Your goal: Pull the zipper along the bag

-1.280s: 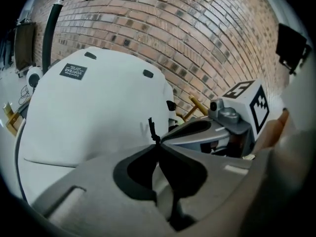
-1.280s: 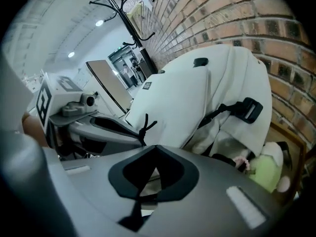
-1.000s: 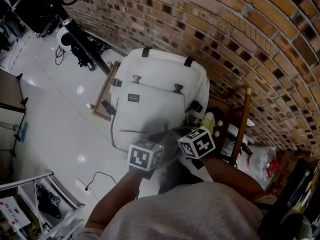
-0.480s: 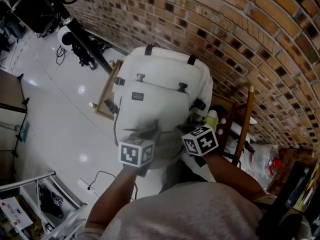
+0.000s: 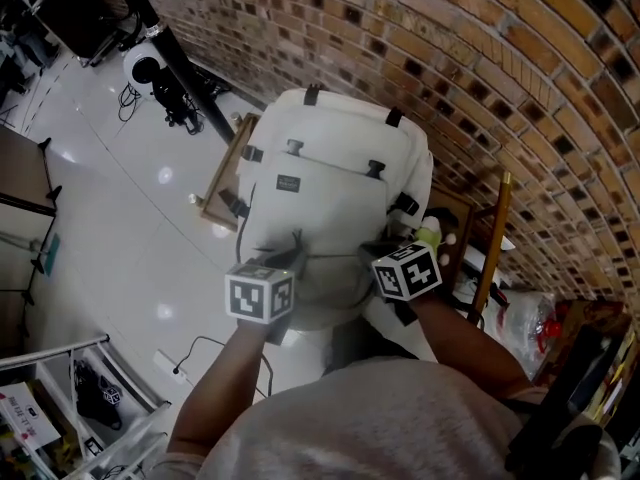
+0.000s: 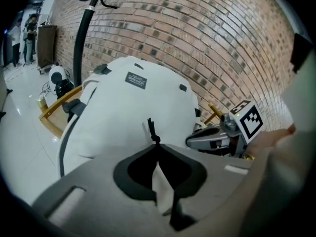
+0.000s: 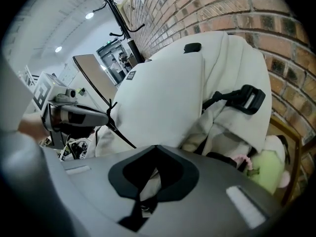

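A white backpack point(image 5: 335, 188) stands on a wooden chair point(image 5: 222, 173) against the brick wall. My left gripper point(image 5: 293, 256) reaches its lower front from the left, shut on the black zipper pull cord point(image 6: 151, 128), whose knot sticks up just past the jaw tips. My right gripper point(image 5: 372, 256) is at the bag's lower right, shut on a fold of the bag's white fabric point(image 7: 148, 181) with a dark strap in it. In the right gripper view the left gripper point(image 7: 106, 116) shows at the left, with the cord point(image 7: 109, 113) at its tip. A dark open zipper line point(image 5: 270, 251) runs leftward from it.
The brick wall point(image 5: 480, 78) is right behind the bag. A black stand point(image 5: 170, 58) rises at the left, and a wooden pole point(image 5: 490, 248) leans at the right. A green soft item point(image 7: 269, 172) lies beside the bag. A cable point(image 5: 195, 353) crosses the shiny floor.
My left gripper has moved leftward along the bag's lower front with the zipper pull in it. The right gripper has kept its hold in place.
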Action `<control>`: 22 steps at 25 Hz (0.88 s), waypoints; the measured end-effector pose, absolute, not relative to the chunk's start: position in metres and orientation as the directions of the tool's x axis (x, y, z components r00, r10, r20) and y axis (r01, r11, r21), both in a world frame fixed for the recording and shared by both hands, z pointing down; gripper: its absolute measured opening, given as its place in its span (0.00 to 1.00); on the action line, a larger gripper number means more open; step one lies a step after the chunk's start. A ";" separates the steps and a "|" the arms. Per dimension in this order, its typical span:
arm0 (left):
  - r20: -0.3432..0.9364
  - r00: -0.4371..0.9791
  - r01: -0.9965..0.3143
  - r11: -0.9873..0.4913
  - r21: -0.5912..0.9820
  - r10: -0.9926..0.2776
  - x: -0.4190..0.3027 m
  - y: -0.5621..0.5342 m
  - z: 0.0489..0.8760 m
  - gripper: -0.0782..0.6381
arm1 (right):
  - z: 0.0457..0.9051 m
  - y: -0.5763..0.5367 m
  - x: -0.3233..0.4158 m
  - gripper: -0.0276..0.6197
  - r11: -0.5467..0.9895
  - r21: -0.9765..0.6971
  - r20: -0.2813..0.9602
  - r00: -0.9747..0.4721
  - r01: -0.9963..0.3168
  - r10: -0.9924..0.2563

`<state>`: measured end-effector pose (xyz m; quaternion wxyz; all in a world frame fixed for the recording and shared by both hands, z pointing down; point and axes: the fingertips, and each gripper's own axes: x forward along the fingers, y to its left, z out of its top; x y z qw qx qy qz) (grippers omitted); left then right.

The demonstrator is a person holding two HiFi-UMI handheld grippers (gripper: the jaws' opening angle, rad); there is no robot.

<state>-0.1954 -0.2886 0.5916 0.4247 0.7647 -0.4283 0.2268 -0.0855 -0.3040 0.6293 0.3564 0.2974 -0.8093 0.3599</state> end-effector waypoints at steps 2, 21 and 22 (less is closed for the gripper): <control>0.713 0.511 -0.859 -0.251 0.447 -0.479 -0.208 -0.287 0.591 0.13 | 0.631 -0.303 -0.085 0.05 0.559 -0.368 0.794 -0.564 -0.743 -0.226; 0.729 0.384 -0.914 -0.118 0.389 -0.567 -0.278 -0.285 0.587 0.13 | 0.632 -0.305 -0.084 0.05 0.560 -0.348 0.809 -0.543 -0.751 -0.225; 0.729 0.380 -0.915 -0.113 0.388 -0.569 -0.280 -0.285 0.586 0.13 | 0.632 -0.305 -0.083 0.05 0.561 -0.346 0.811 -0.540 -0.752 -0.225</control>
